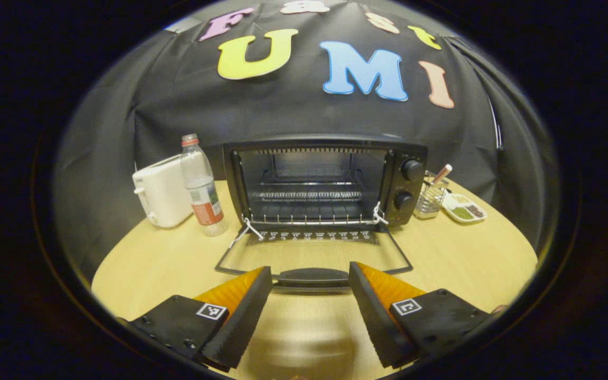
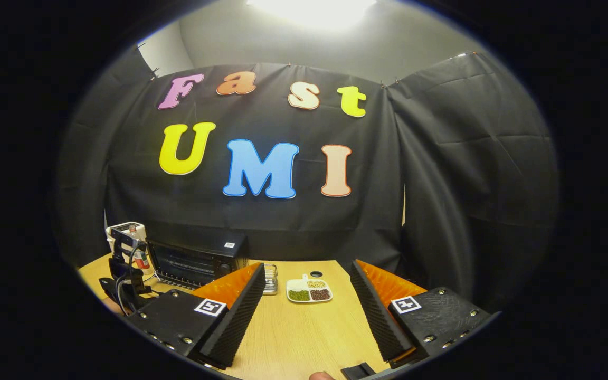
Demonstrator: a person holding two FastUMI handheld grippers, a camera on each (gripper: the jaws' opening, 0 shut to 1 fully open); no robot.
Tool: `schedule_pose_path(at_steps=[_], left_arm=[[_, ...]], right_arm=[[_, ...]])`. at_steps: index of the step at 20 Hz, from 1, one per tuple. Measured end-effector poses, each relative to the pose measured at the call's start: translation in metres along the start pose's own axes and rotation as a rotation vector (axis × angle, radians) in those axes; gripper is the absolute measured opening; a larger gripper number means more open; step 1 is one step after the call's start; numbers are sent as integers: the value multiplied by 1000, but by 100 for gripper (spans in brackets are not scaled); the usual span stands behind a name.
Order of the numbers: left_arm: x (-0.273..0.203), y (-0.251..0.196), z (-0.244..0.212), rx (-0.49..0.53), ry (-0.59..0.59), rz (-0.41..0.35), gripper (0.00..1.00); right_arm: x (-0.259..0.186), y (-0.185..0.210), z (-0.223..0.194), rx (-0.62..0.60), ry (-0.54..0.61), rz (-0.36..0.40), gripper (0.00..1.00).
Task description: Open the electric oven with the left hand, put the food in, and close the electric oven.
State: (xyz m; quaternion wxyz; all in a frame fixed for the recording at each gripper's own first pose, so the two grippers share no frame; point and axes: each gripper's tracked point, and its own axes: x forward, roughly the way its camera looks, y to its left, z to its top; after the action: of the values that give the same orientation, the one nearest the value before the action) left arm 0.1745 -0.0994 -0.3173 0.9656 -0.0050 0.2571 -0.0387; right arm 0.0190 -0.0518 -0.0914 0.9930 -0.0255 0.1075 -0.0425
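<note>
One table (image 1: 457,253), light wood, round-edged. On it: one electric oven (image 1: 325,182), one white toaster (image 1: 162,198), one plastic bottle (image 1: 202,184), one wire holder (image 1: 431,198) with a utensil standing in it, one small white dish (image 1: 465,208) with divided fillings.

Oven: black, two knobs (image 1: 411,170) stacked on its right panel. Oven door (image 1: 312,258) is folded all the way down, lying flat on the table toward the camera. Cavity open, wire rack (image 1: 309,195) visible inside, nothing on it that I can make out.

Toaster sits left of the oven, bottle between them, just beside the oven's left wall. Holder and dish are to the oven's right, dish farthest out.

Left gripper (image 1: 310,293): level, pointing straight at the oven mouth, low over the table. Fingers spread wide, nothing between them. The door handle (image 1: 312,276) lies just ahead of the tips, centred in the gap; can't tell if the tips touch it.

Right gripper (image 2: 306,295): held higher and off to the oven's right, aimed at the back wall. Fingers wide apart, gripping nothing. In its view the oven (image 2: 196,261) sits far left, the dish (image 2: 309,290) straight ahead between the fingers, and the left gripper's body (image 2: 124,274) shows in front of the oven.

Food item: can't identify it.
</note>
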Motion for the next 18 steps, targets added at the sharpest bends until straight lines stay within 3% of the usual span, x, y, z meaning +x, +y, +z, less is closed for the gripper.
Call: schedule_pose_path(at_steps=[5,6,10,15,16,18], left_arm=[[-58,21,69,-21,-165,32,94],[-70,23,82,-24,-196,35,98],[-123,40,130,-46,-319,61,98],[-178,67,157,-58,-397,109,100],[-184,73,159,-52,-408,121,91],[-197,82,162,-42,-425,144,100]], right_arm=[[3,20,-14,34,33,100,98],[5,27,-20,51,49,130,98],[7,49,-50,145,150,216,98],[7,75,-96,250,305,294,98],[6,82,-107,282,344,311,98],[4,95,-127,338,424,340,98]])
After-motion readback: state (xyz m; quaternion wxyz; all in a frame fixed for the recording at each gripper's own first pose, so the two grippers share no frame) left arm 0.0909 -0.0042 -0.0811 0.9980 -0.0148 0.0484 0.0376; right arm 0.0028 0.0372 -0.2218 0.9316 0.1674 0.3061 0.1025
